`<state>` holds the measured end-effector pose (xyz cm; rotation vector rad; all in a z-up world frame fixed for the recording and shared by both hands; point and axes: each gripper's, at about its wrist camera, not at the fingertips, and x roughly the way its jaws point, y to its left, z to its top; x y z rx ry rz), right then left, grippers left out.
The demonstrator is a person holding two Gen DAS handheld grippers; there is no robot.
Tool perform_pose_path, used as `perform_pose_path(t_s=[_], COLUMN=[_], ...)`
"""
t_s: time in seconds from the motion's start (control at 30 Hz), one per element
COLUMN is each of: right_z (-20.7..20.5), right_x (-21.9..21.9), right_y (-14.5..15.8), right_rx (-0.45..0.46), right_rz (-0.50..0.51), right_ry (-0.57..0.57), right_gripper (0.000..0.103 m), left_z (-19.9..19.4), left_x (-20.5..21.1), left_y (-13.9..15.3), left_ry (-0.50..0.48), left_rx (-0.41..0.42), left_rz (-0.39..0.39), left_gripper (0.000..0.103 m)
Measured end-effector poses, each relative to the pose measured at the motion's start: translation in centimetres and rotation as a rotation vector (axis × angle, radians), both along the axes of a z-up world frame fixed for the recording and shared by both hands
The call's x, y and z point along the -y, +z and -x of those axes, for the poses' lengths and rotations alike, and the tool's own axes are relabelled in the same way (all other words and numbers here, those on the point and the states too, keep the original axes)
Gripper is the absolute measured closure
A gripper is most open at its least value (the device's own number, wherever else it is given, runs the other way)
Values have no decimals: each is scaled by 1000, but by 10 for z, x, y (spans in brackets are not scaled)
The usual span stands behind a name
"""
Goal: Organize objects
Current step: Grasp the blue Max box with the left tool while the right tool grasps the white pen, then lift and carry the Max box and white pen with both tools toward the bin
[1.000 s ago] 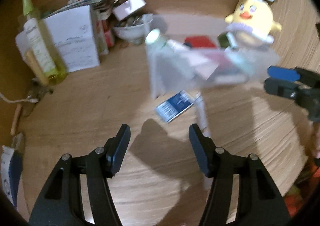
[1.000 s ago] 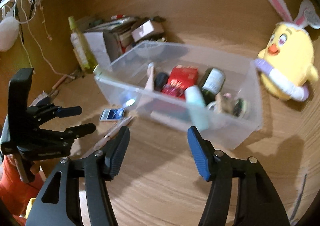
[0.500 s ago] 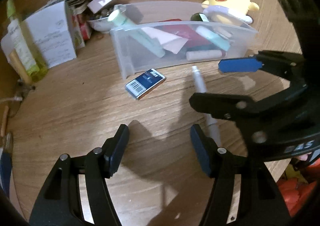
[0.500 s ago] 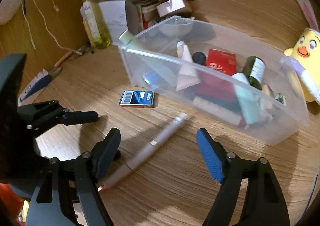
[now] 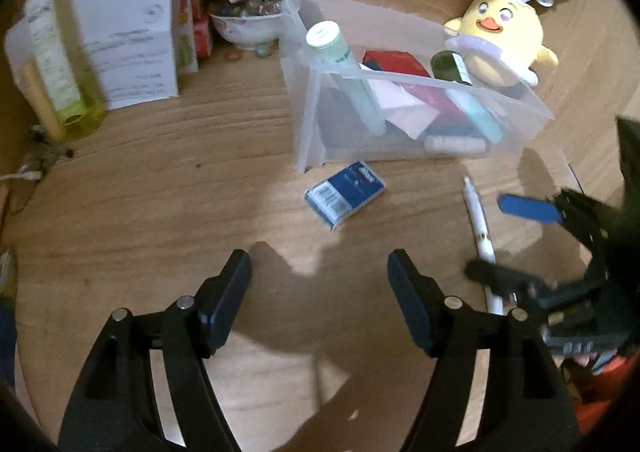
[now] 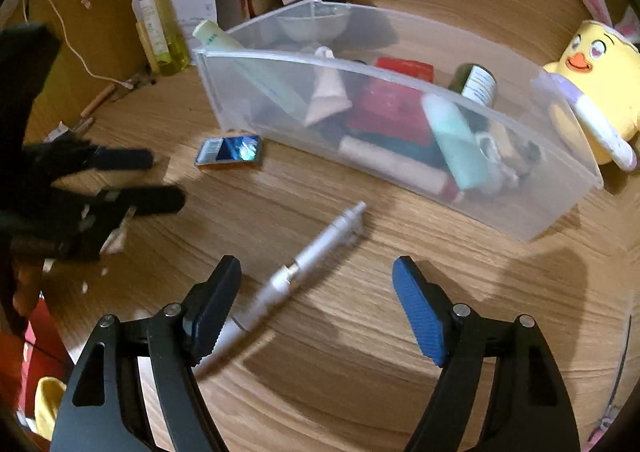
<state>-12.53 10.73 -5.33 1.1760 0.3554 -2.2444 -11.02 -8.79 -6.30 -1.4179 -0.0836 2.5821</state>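
A clear plastic bin [image 5: 320, 120] [image 6: 568, 212] on the wooden table holds tubes, a red box, a dark bottle and other small items. A small blue box [image 5: 345, 199] [image 6: 229, 151] lies on the table just in front of the bin. A white pen [image 5: 478, 226] [image 6: 304, 264] lies on the table nearer me. My left gripper [image 5: 320, 284] is open and empty, above the table short of the blue box. My right gripper [image 6: 316, 304] is open over the pen, its left finger beside the pen's near end.
A yellow plush chick [image 5: 506, 44] [image 6: 596, 76] sits behind the bin's right end. A white carton [image 5: 128, 48], a yellow-green bottle [image 5: 52, 64] [image 6: 158, 20], a bowl [image 5: 248, 26] and boxes crowd the back left. A cable [image 6: 80, 52] lies left.
Both grippers have swung toward the table in front of the bin. The right gripper has closed in over the pen. The left gripper has drawn nearer the blue box. Both stay open.
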Motion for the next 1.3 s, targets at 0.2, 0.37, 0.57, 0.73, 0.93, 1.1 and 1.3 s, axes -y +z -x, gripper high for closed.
perform_pose_path(t_s=[0.2, 0.37, 0.57, 0.73, 0.93, 1.1, 1.3], right_z=[-9, -20, -27, -23, -20, -25, -27], right_x=[-3, -7, -21, -36, -40, -40, -45], right_y=[3, 4, 5, 4, 4, 3, 3], right_rx=[-38, -73, -80, -78, -54, -38, -36], right_rz=[-26, -49, -49, -48, -31, -28, 1], right_ry=[59, 90, 108, 90, 74, 63, 36], right_gripper=[65, 79, 91, 91, 90, 89, 89], left_z=[28, 34, 21, -2, -15, -8, -1], left_x=[-19, -31, -34, -42, -54, -58, -63], left_y=[-3, -5, -2, 1, 1, 0, -2], left_ry=[-11, -21, -47, -103, -131, -125, -125], left_rx=[-13, -45, -60, -48, -35, -35, -70], left_rz=[80, 129, 122, 96, 121, 119, 123], left_gripper=[31, 37, 68, 75, 74, 64, 73])
